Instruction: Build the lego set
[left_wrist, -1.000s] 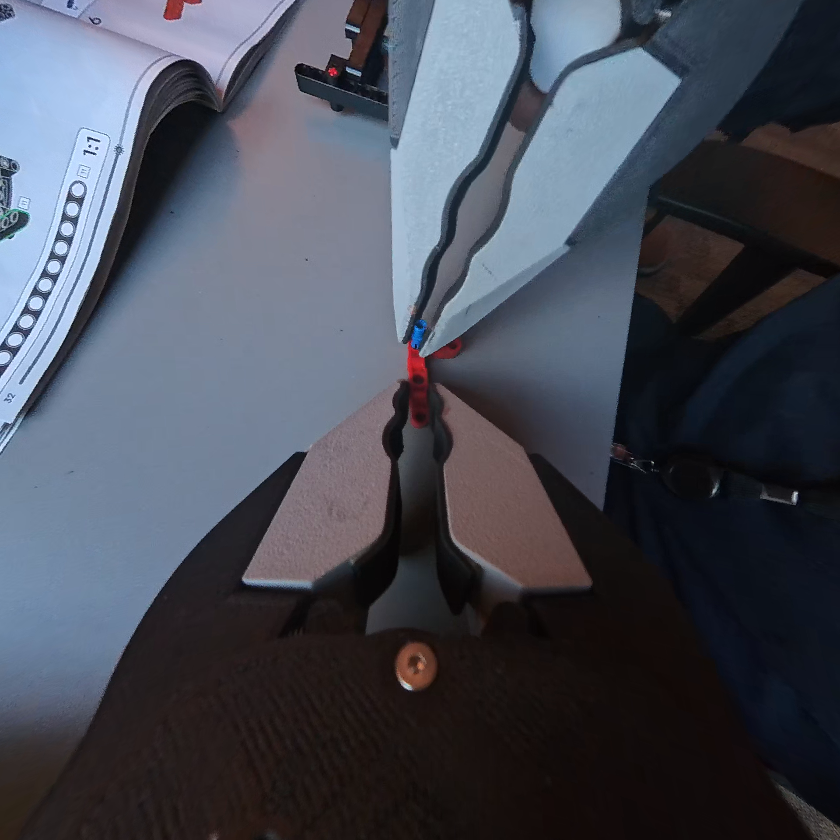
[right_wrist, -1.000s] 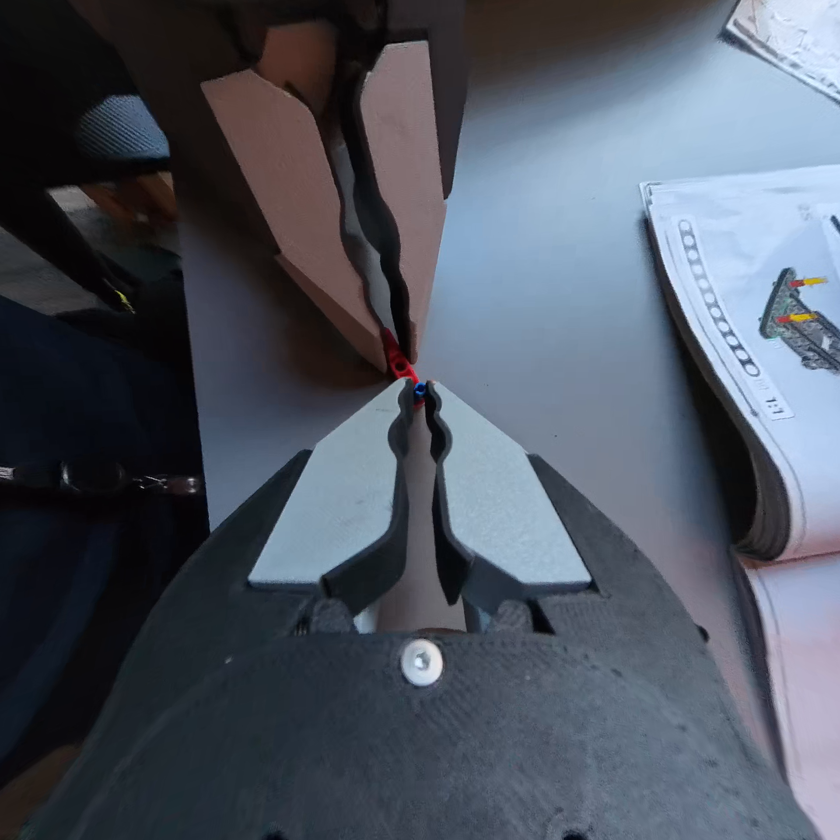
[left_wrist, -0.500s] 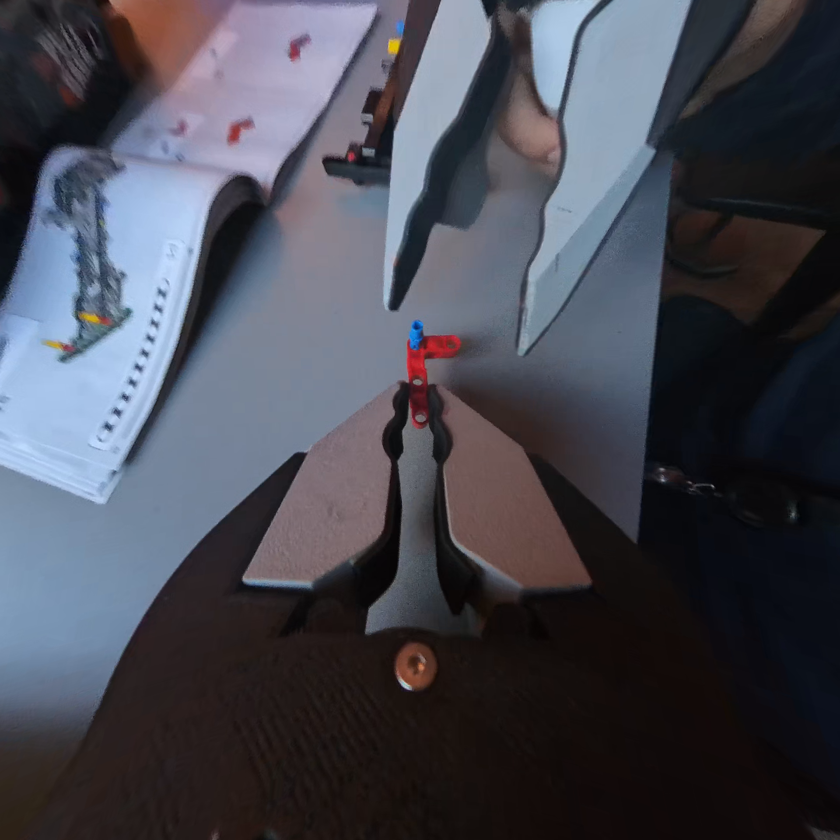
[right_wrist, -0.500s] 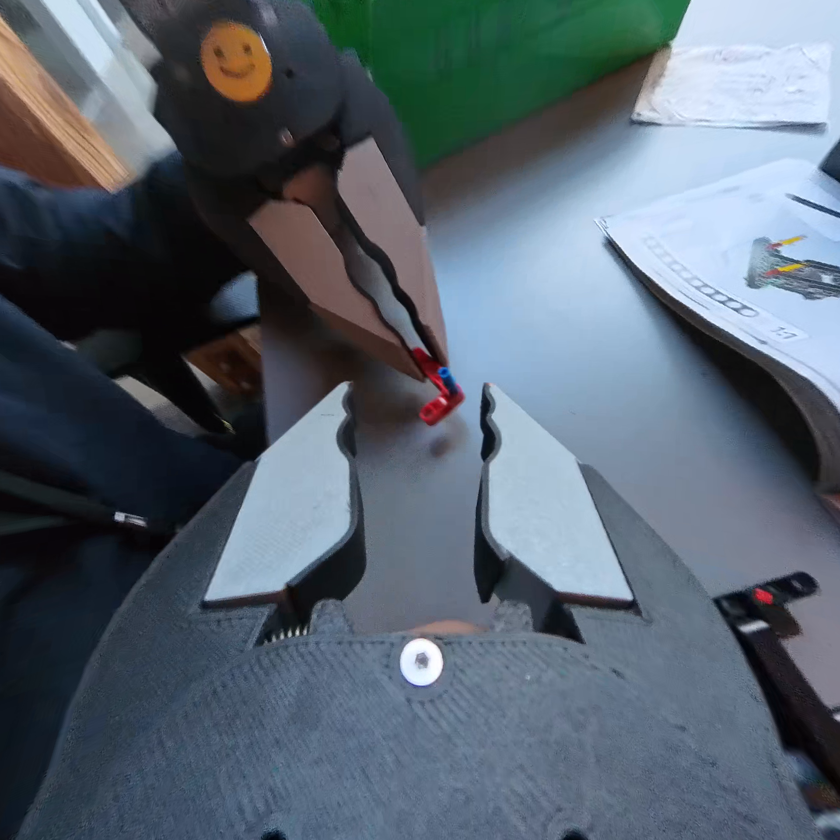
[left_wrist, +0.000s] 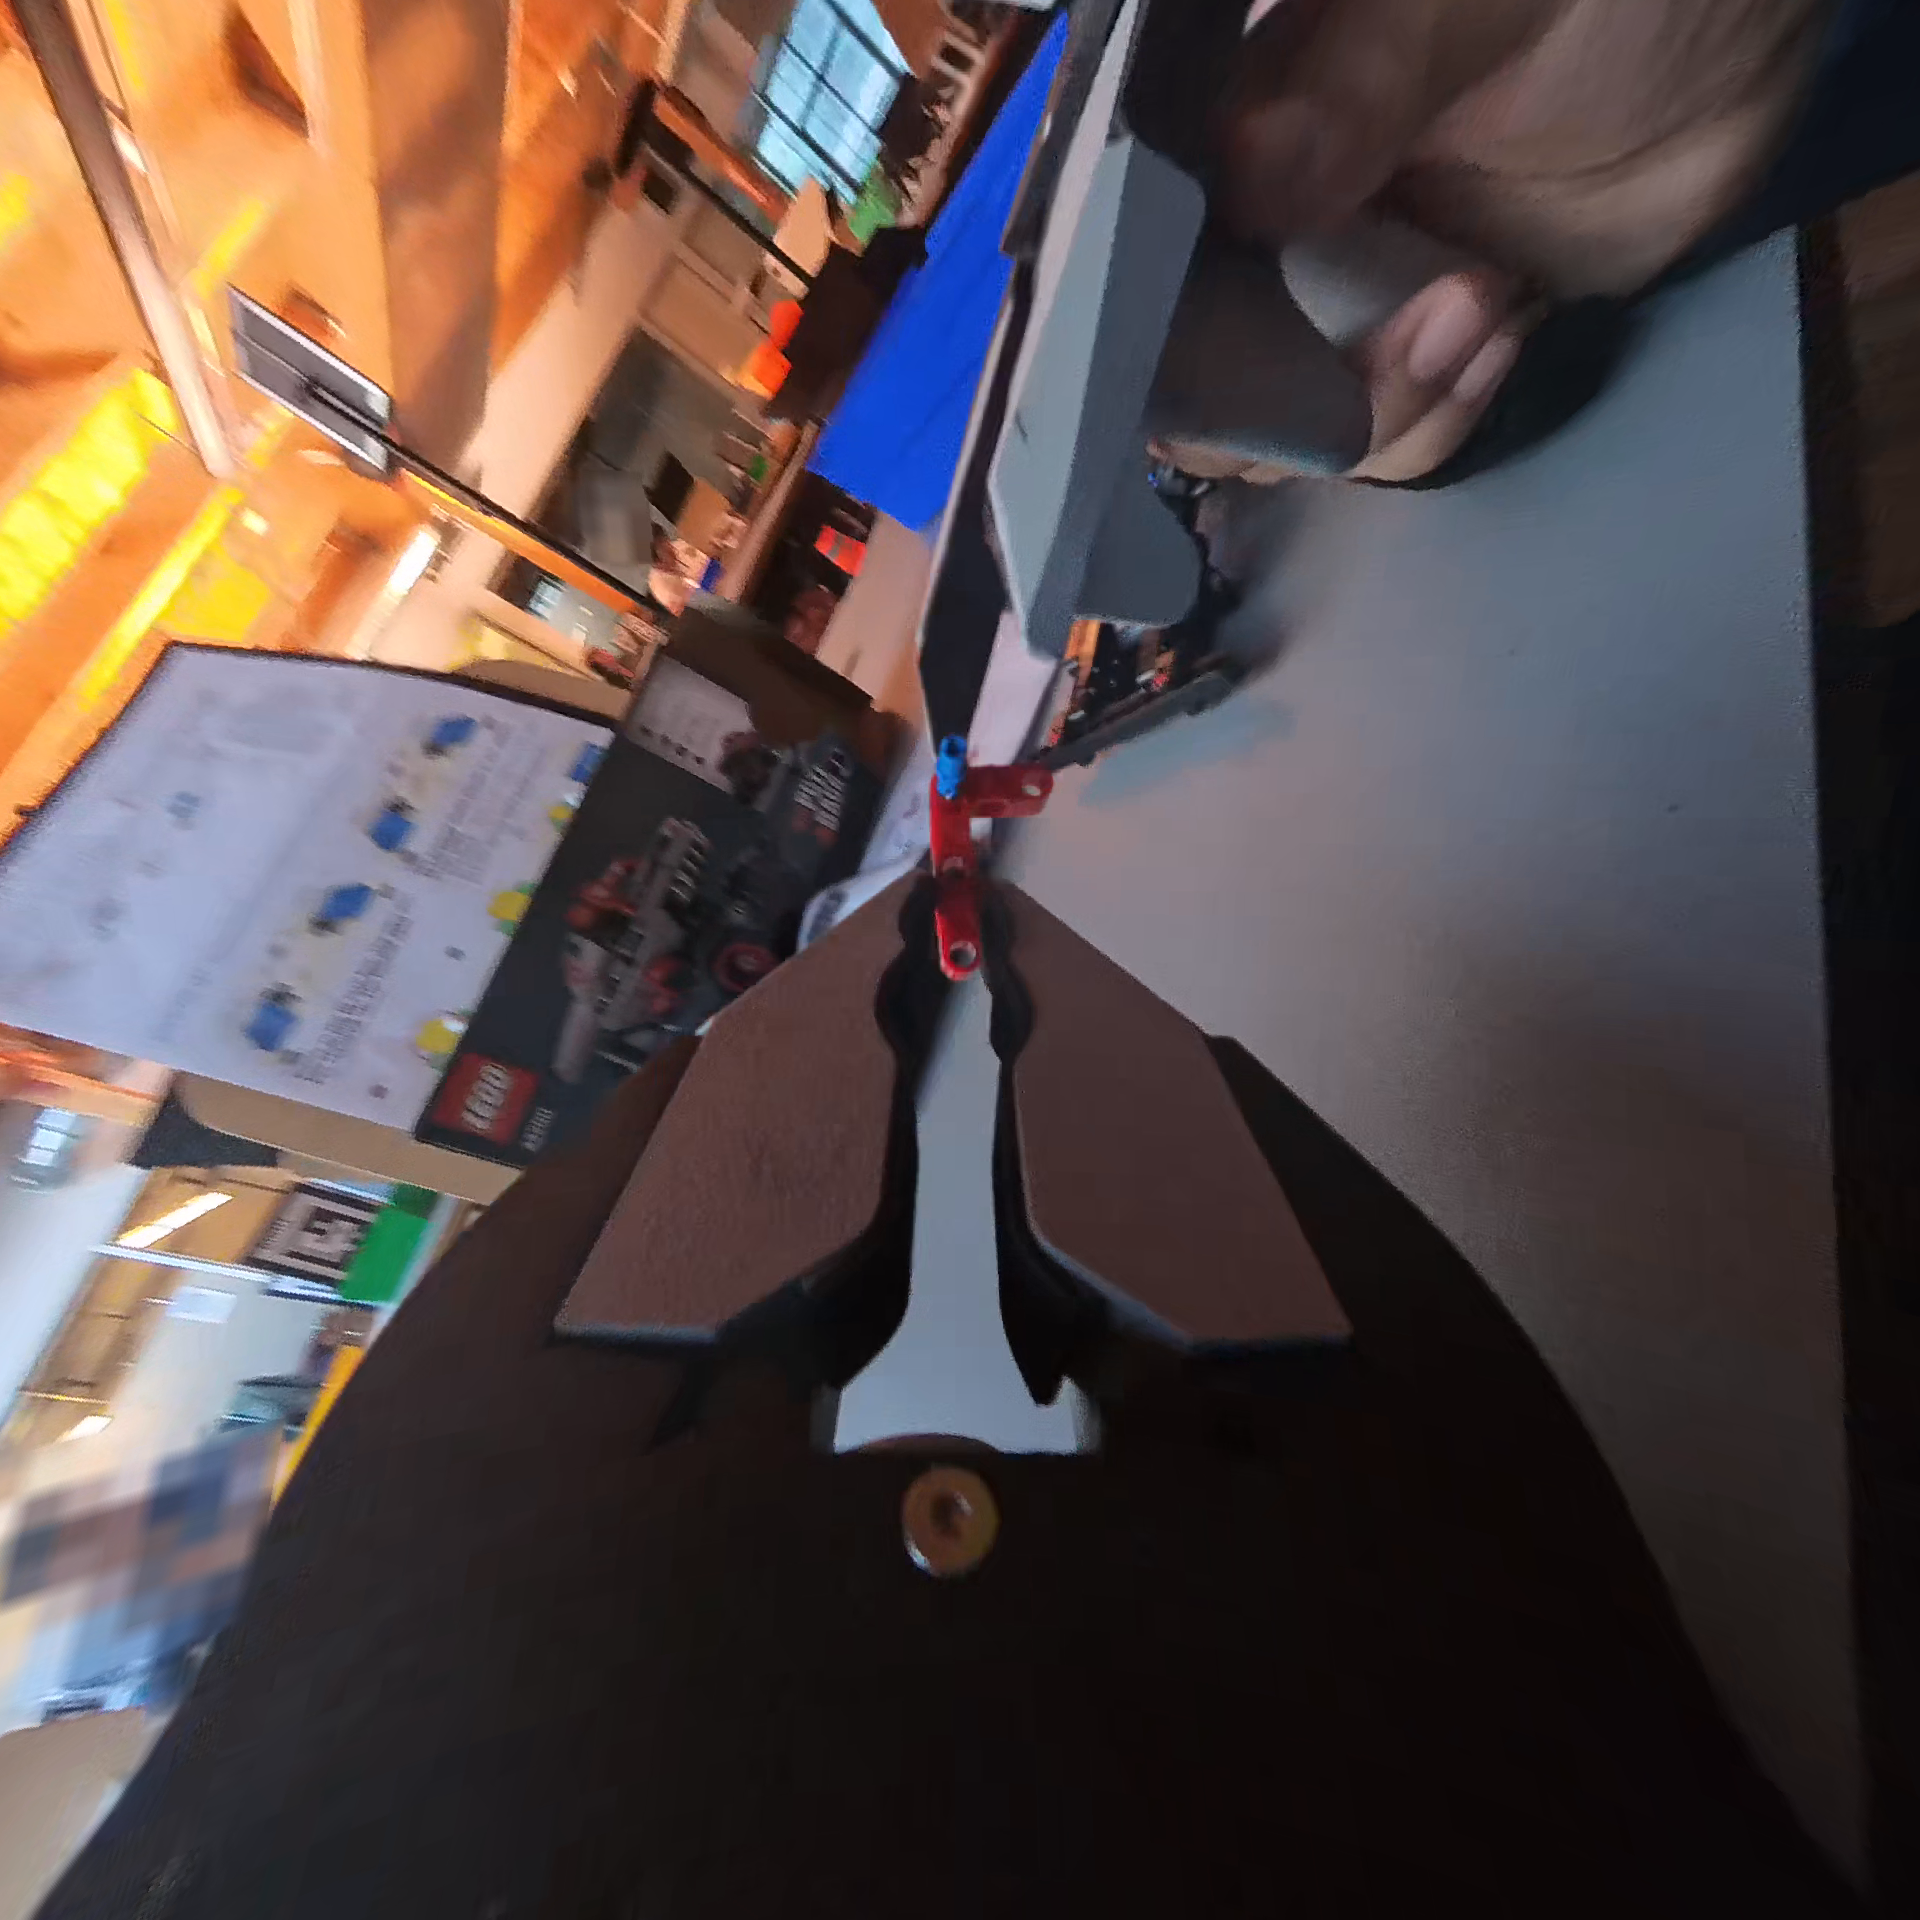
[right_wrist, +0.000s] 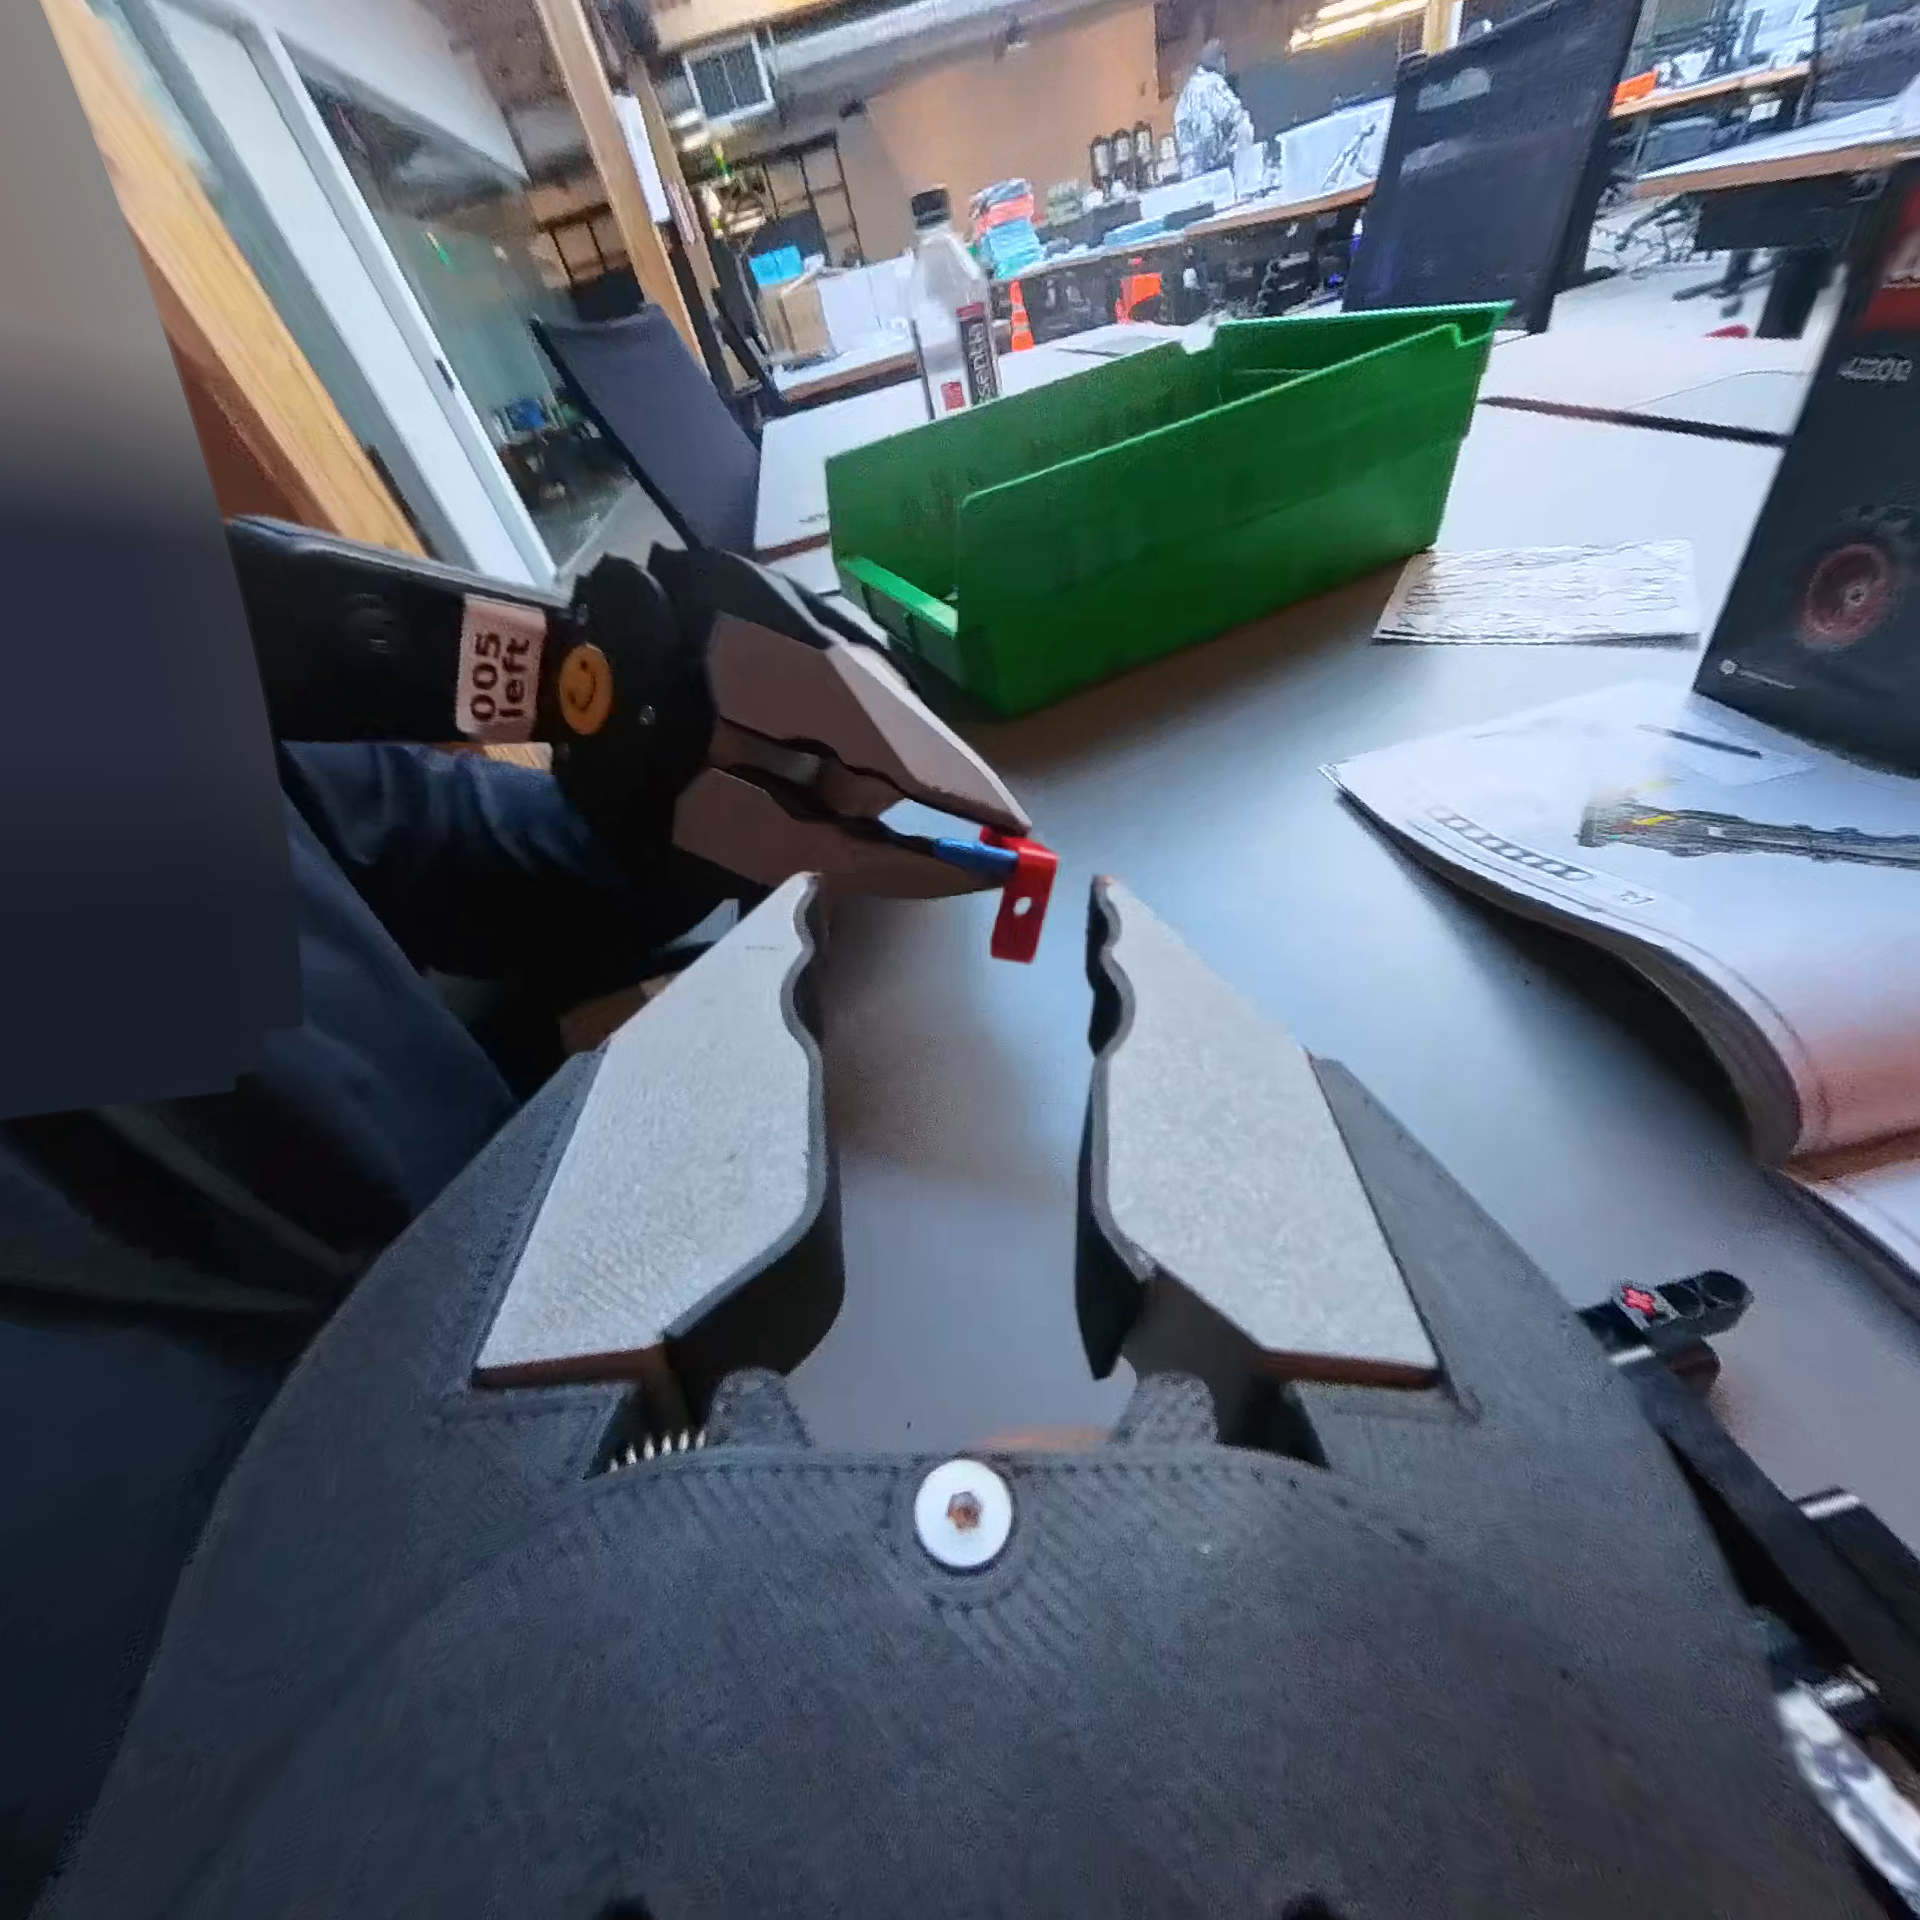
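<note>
My left gripper (left_wrist: 951, 920) is shut on a red L-shaped lego beam (left_wrist: 961, 831) with a blue pin (left_wrist: 949, 764) pushed into its corner. I hold it above the grey table (left_wrist: 1455, 935), and the view is rolled sideways. In the right wrist view the left gripper (right_wrist: 997, 854) comes in from the left with the red beam (right_wrist: 1023, 896) and the blue pin (right_wrist: 971, 857). My right gripper (right_wrist: 951, 904) is open and empty, just behind the beam. It also shows in the left wrist view (left_wrist: 1101, 468), over a black lego assembly (left_wrist: 1143, 675).
A green bin (right_wrist: 1143, 520) stands at the back of the table, with a water bottle (right_wrist: 951, 312) behind it. An open instruction booklet (right_wrist: 1662, 883) and the dark lego box (right_wrist: 1829, 520) are on the right. Part of the black assembly (right_wrist: 1683, 1309) lies at lower right. My two grippers' fingertips are within a few centimetres of each other.
My right gripper has opened, let go of the blue pin and drawn back. My left gripper has lifted and rolled sideways with the red beam and pin still in it.
</note>
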